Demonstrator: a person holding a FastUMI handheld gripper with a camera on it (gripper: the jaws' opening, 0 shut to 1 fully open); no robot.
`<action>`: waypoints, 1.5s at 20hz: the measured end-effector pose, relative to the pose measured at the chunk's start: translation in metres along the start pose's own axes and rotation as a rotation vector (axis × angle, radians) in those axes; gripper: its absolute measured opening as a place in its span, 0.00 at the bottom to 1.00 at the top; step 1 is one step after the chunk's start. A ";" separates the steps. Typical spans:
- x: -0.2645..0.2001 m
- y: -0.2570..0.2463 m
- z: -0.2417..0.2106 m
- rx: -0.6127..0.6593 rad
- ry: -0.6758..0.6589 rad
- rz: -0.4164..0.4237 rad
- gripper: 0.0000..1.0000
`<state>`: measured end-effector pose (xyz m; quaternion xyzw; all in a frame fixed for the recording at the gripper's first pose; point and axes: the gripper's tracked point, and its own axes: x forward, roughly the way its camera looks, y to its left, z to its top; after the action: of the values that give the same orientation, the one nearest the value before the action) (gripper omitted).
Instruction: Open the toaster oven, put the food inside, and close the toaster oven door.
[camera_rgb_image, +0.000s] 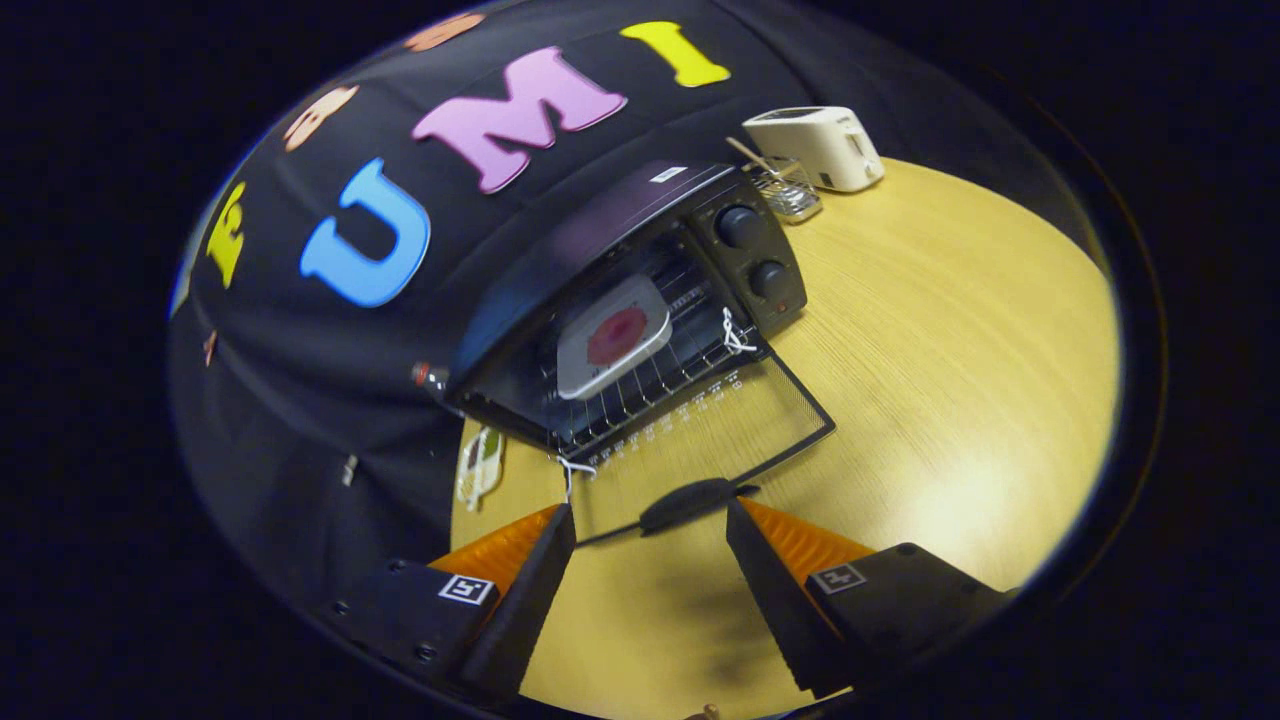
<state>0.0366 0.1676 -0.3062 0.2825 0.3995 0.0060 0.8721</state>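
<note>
The gripper (650, 520) fingers' bases are cut off below. What lies in the wire basket (790, 190) beside the white toaster (820, 145) is too small to tell.

A pale wooden table (950, 330) is carrying everything here. The black toaster oven (620, 300) is sitting on it against the booth wall, its glass door (720, 430) lying open, flat above the tabletop. Beyond it a small wire rack (790, 190) and a white toaster (820, 145) are standing side by side. A small packet (480, 465) is lying beside the oven's other end.
</note>
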 end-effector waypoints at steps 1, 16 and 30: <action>0.005 0.000 -0.007 -0.103 -0.015 -0.006 0.99; 0.094 -0.044 -0.062 -0.397 0.079 -0.233 0.99; 0.047 -0.002 -0.006 -0.369 -0.065 -0.146 0.98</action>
<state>0.0637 0.1797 -0.3433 0.0884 0.3828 0.0069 0.9196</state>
